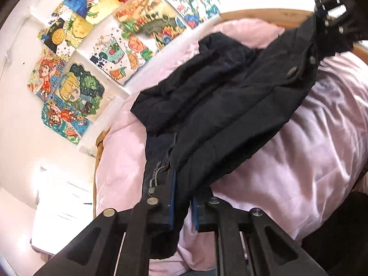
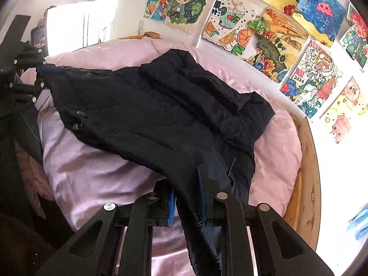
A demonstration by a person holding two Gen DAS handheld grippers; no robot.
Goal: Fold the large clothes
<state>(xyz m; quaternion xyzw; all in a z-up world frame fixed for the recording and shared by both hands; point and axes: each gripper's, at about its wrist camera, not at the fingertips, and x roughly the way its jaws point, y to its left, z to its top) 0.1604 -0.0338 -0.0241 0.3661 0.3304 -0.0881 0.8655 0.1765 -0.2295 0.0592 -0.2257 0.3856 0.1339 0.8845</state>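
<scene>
Closest to our left wrist lens, the left gripper [image 1: 182, 203] has its blue-edged pads pinched narrow on a hem edge of the dark jacket [image 1: 230, 96], fabric bunched between them and hanging down below the fingers. From that edge the jacket runs up and away across the pink duvet [image 1: 299, 161], its far corner lifted by the right gripper [image 1: 331, 18] at the top right of this view, snap buttons showing along that raised edge. We see bare duvet on the right and lower left of the jacket, so open room on both sides; the wooden bed frame [image 1: 99, 142] rims the duvet on the left, with the white wall and its drawings [image 1: 76, 87] just beyond. In the right wrist view, the right gripper [image 2: 187, 197] is clamped narrow on another jacket edge, cloth trailing down between its fingers. The jacket [image 2: 161, 105] spreads over the duvet [image 2: 92, 172], a folded section lying on top toward the far side. The left gripper [image 2: 34, 78] holds the far left corner. Bare duvet shows in front and along the far edge; the bed frame [image 2: 306, 161] and the drawings [image 2: 287, 46] close in on the right.
</scene>
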